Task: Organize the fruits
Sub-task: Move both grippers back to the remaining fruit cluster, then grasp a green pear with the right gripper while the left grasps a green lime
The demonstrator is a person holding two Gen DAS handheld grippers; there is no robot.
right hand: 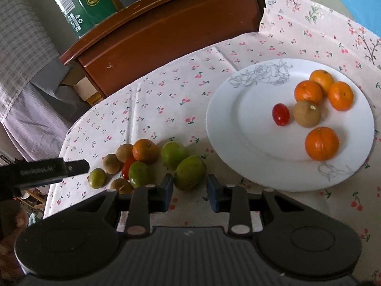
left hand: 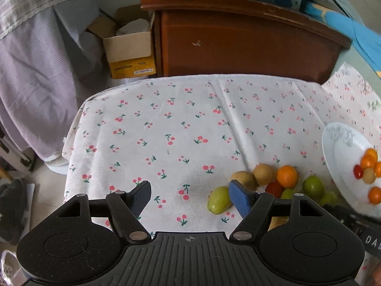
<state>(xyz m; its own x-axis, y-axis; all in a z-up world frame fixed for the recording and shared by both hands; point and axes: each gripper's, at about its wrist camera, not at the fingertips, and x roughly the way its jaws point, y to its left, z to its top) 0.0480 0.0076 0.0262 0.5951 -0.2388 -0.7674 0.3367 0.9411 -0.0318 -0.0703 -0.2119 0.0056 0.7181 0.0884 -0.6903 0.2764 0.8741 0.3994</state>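
Observation:
A white plate [right hand: 233,128] on the cherry-print cloth holds several oranges [right hand: 322,143], a brown longan [right hand: 306,114] and a cherry tomato [right hand: 281,114]. Left of it lies a loose pile: green limes [right hand: 190,172], an orange [right hand: 145,150], brown longans [right hand: 112,163], a tomato [right hand: 126,166]. My right gripper [right hand: 189,190] is open and empty, just short of the nearest lime. My left gripper [left hand: 190,196] is open and empty over the cloth, its right finger beside a small green fruit [left hand: 218,200]. The pile [left hand: 287,176] and plate [left hand: 340,152] show at the right of the left wrist view.
A brown wooden cabinet [left hand: 238,40] stands behind the table, with boxes on top [right hand: 81,4]. A cardboard box [left hand: 128,47] and lilac fabric [left hand: 35,76] are at the left. The table edge [left hand: 71,143] drops off at the left.

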